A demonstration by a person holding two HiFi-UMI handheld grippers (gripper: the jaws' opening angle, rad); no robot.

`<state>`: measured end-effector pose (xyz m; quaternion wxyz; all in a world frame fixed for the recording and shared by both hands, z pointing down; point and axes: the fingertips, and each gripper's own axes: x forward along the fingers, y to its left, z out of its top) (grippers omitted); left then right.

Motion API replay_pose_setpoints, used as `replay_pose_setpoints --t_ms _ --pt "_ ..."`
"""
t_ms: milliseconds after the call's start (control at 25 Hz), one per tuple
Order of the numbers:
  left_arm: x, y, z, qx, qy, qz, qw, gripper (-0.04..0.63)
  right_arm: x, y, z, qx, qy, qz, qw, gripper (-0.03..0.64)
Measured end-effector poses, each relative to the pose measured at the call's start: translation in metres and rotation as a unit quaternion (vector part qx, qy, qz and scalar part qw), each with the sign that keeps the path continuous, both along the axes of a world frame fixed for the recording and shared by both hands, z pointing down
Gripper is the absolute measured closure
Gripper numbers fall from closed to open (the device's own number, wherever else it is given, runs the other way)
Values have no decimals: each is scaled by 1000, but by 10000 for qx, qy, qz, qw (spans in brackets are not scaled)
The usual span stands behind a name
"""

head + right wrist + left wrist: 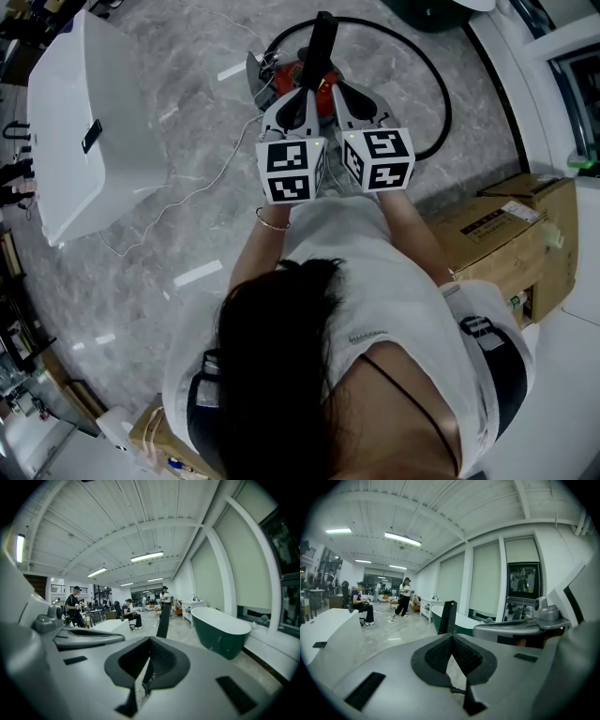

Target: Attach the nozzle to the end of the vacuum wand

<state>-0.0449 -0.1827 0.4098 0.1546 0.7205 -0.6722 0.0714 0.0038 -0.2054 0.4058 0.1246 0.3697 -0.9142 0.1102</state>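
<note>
In the head view a black vacuum wand (322,47) stands up from a red vacuum body (302,71) on the marble floor, with a black hose (433,89) looping round to the right. My left gripper (298,96) and right gripper (351,96) are held side by side just in front of the wand, one on each side of it. Both are shut with nothing between the pads. The left gripper view shows the left gripper (451,637) closed and the wand (449,616) beyond it. The right gripper (150,642) is closed too, with the wand (163,613) behind. I cannot make out a nozzle.
A white table (84,122) stands at the left and cardboard boxes (506,234) at the right. Thin cables (187,192) lie across the floor. A dark green bathtub (220,632) stands to the right, and people stand and sit far back in the room.
</note>
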Motion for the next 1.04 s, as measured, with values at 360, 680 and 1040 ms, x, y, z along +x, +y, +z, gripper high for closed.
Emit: replay_pose_setpoints --t_ms 360,680,1040 --pt "11 4 6 -55 65 15 10000 591 7 5 8 -32 130 -83 9999 601" --pt "9 16 14 -199 184 -187 9995 591 9 18 15 -89 204 -209 9995 601" --pt "9 30 19 -261 186 -295 9991 591 10 32 20 -101 261 -301 9992 601"
